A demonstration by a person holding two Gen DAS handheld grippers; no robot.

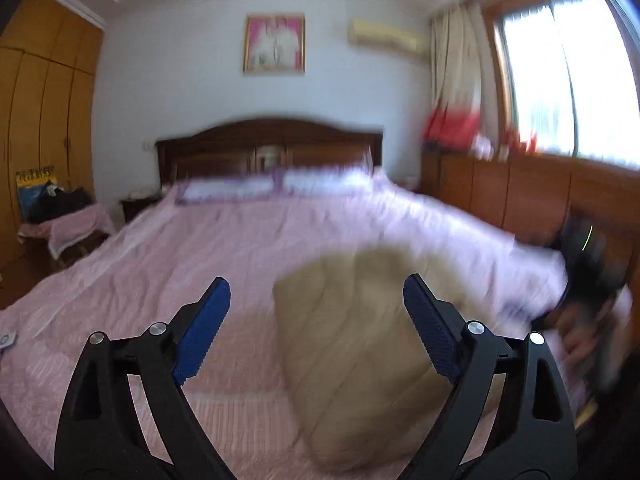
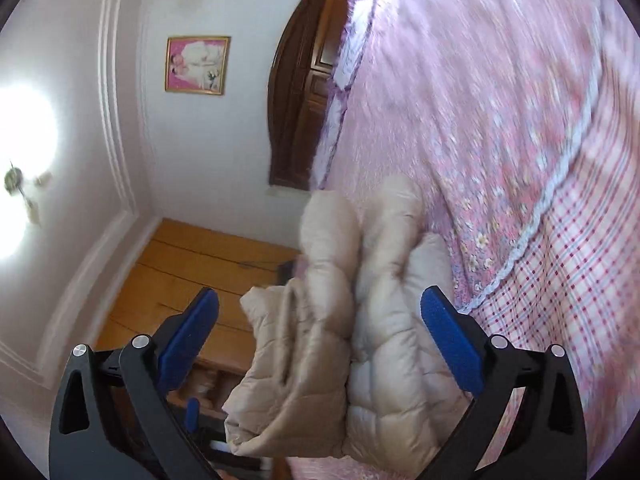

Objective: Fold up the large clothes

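jacket (image 2: 360, 340): beige quilted puffer, bunched on bed (image 1: 160, 260); likely light, soft, slippery.
grab: seam or hem edge, not puffed panel.
left gripper (image 1: 316, 320): spread wide, empty.
right gripper (image 2: 320, 332): spread wide, straddling jacket, not clamped.

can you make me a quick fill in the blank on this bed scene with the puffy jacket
1. The beige puffer jacket lies on a bed covered with a ____ bedspread.
2. The left gripper has its jaws ____, with nothing held between them.
3. The pads on the right gripper are ____ in colour.
4. On the wall above the wooden headboard hangs a framed ____.

Missing words: pink; open; blue; picture
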